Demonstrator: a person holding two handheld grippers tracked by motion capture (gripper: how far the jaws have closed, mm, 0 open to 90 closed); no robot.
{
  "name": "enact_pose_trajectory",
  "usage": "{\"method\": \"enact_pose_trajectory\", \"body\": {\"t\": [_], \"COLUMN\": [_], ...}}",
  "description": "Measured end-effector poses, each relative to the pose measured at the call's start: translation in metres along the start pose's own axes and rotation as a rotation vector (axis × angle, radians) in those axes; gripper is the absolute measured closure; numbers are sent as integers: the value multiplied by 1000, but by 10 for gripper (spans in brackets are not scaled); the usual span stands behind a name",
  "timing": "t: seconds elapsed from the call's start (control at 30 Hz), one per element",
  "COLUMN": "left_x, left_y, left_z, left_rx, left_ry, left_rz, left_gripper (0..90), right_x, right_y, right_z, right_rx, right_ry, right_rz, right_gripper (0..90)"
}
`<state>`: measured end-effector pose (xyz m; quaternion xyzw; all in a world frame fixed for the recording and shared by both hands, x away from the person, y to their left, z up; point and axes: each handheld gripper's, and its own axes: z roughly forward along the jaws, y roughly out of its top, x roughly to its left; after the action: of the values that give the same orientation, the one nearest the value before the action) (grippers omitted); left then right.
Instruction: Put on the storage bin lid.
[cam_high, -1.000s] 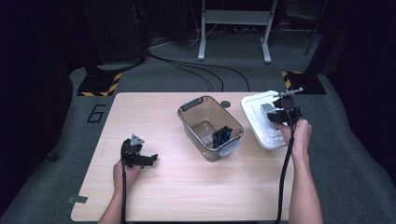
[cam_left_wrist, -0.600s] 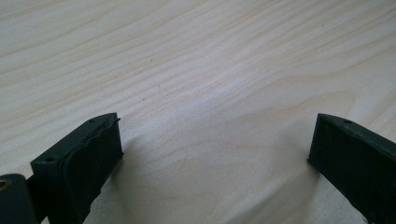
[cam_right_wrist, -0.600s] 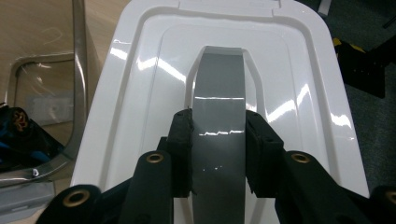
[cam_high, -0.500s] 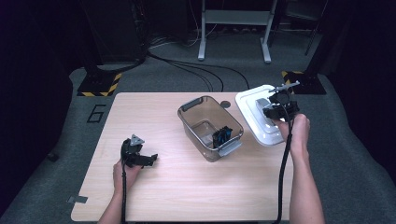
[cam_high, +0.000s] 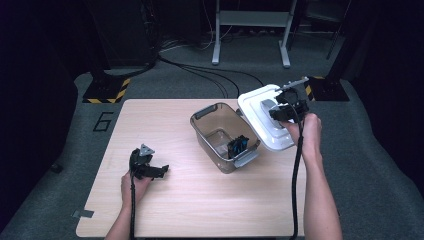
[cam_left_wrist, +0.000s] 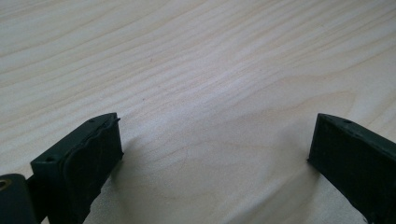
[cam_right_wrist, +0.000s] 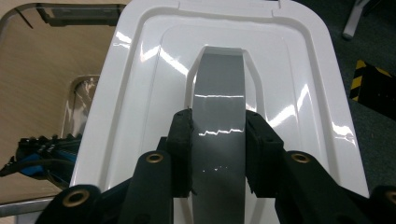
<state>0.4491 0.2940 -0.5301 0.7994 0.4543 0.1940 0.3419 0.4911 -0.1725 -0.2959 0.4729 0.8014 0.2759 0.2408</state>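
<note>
A white lid (cam_high: 265, 117) with a grey handle (cam_right_wrist: 218, 116) hangs tilted above the table's right side, beside the clear bin (cam_high: 222, 136). My right gripper (cam_high: 284, 111) is shut on that handle; in the right gripper view its jaws clamp the grey strip from both sides (cam_right_wrist: 218, 154). The bin has grey latches and holds a black and blue object (cam_high: 237, 147), seen also as a dark bundle (cam_right_wrist: 42, 151). My left gripper (cam_high: 150, 169) rests low over bare wood at the table's left, jaws wide open with nothing between them (cam_left_wrist: 215, 154).
The wooden table (cam_high: 165, 200) stands on grey carpet. Cables (cam_high: 200, 70) run across the floor behind it, with yellow-black striped stand bases (cam_high: 107, 90) at the back left and back right. A white frame (cam_high: 250, 20) stands further back.
My right gripper has lifted the white lid off the table and carried it left, towards the bin, tilting it. The left gripper has stayed put.
</note>
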Motion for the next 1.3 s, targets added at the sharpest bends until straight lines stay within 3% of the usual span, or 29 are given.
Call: {"method": "enact_pose_trajectory", "body": {"t": [0.57,0.6,0.73,1.13,1.3], "left_x": [1,0,0,0,0], "left_y": [0,0,0,0,0], "left_z": [0,0,0,0,0], "left_rx": [4,-5,-3,2,-2], "left_ry": [-2,2,2,0,-1], "left_rz": [8,3,4,4,0], "left_gripper": [25,25,25,25,25], "right_x": [45,46,57,83,95], "right_y": [34,35,40,51,54], "right_z": [16,18,25,51,61], "right_rx": [11,8,22,86,115], "right_ry": [111,119,142,202,205], "right_rz": [-71,-96,-111,-108,-109], "right_gripper": [668,668,668,667,667]}}
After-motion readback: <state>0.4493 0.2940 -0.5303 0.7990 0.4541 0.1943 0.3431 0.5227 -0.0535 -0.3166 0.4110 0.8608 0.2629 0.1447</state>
